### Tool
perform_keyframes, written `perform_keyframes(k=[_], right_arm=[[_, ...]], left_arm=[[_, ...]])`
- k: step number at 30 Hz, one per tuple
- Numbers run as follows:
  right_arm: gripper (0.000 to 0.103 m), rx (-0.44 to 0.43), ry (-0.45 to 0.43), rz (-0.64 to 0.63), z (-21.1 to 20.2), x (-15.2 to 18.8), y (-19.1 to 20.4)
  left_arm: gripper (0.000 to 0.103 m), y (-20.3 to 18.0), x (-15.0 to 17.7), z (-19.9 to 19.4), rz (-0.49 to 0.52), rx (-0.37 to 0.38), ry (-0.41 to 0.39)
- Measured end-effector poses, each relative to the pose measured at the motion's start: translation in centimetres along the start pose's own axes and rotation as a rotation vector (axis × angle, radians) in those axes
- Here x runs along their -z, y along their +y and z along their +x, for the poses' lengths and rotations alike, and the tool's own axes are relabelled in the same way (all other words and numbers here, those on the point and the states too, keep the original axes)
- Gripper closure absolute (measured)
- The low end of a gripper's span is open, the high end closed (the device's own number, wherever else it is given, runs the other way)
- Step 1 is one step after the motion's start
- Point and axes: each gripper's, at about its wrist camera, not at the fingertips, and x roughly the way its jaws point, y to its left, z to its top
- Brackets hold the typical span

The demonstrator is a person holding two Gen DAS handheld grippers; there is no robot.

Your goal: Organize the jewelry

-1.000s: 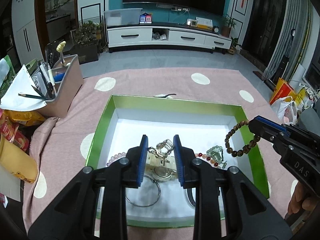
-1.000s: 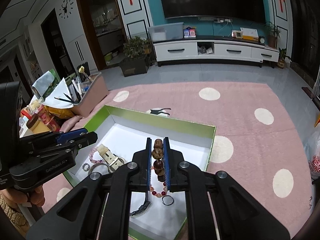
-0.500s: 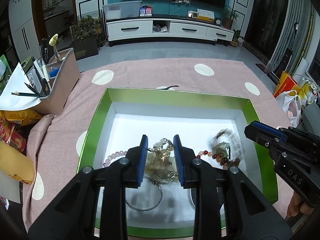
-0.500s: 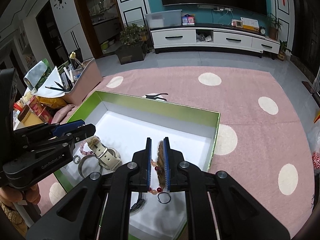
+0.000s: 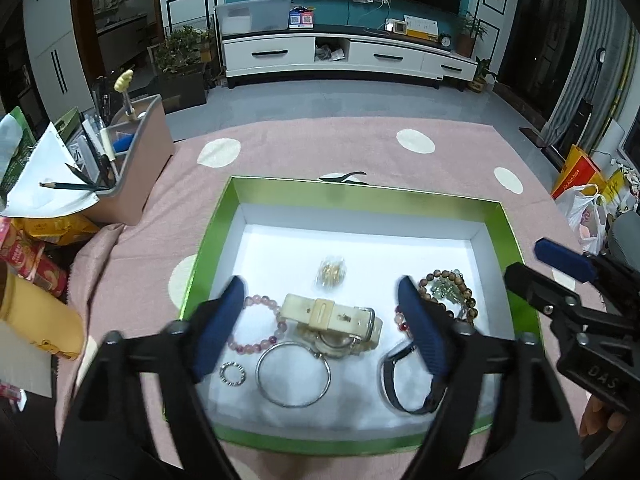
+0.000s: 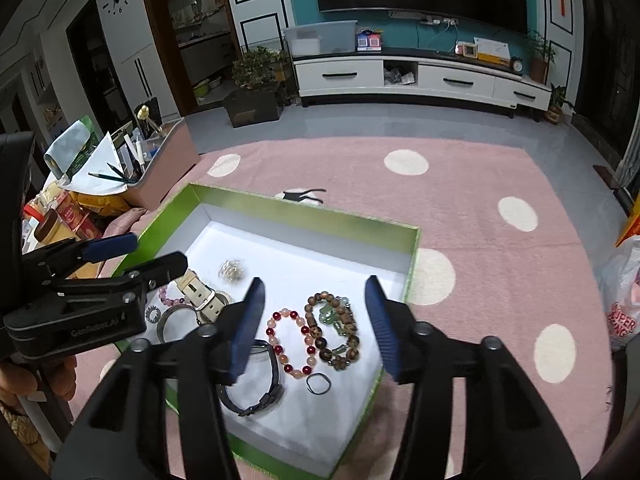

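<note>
Already the jewelry lies gathered inside the shallow green-rimmed cardboard box with a white floor [image 5: 224,236], which sits on a pink worktop cover with cream dots [image 5: 320,148]. In the left wrist view, a small cluster of gold trinkets [image 5: 331,273] rests near the middle of the floor; at its 6 o'clock lies a cream-strapped wristwatch [image 5: 332,320], with a pink bead bracelet [image 5: 256,324] at the watch's 9 o'clock, a plain silver bangle [image 5: 294,374] at its 6 o'clock and a small sparkly ring [image 5: 232,373] beside the bangle. At the watch's 3 o'clock sits a brown wooden bead bracelet tangled with pale green stones [image 6: 332,330]; in the right wrist view a red and peach bead bracelet [image 6: 290,342] lies just beside it, a thin black hair loop [image 6: 319,383] near its 6 o'clock and a dark band with a buckle [image 6: 256,394] toward 7 o'clock.

The left gripper [image 5: 320,328] hovers over the watch with its fingers opening wide and nothing between them. The right gripper [image 6: 316,324] hovers above the two bead bracelets, its fingers also opening, clear of both.

By my reading, the collecting is done or nearly so: no jewelry shows on the cover outside the box. What may remain is neatening, since the brown and green strands overlap and the watch lies across the bangle.
</note>
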Motion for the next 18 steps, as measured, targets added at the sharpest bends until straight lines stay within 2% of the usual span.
perform_keyframes(k=[2, 5, 8, 10, 14, 18], right_arm=[[0.032, 0.011, 0.0, -0.007, -0.9, -0.4, 0.0], [0.025, 0.029, 0.002, -0.018, -2.4, -1.1, 0.2], [0.012, 0.03, 0.013, -0.024, -3.8, -1.9, 0.3], [0.005, 0.041, 0.021, -0.042, -4.7, -2.4, 0.7], [0.001, 0.059, 0.038, -0.078, -6.1, -3.0, 1.5], [0.001, 0.066, 0.053, -0.101, -7.2, -3.6, 2.3]], left_arm=[[0.015, 0.1, -0.3, -1.0, 0.004, -0.006, -0.005], [0.011, 0.4, -0.8, -2.4, -0.007, -0.008, 0.0], [0.004, 0.6, -1.5, -3.9, -0.008, -0.042, 0.004], [0.003, 0.6, -1.9, -5.0, -0.006, -0.059, 0.006], [0.002, 0.4, -2.6, -7.1, -0.008, -0.095, 0.023], [0.002, 0.2, -3.1, -8.5, -0.012, -0.1, 0.039]])
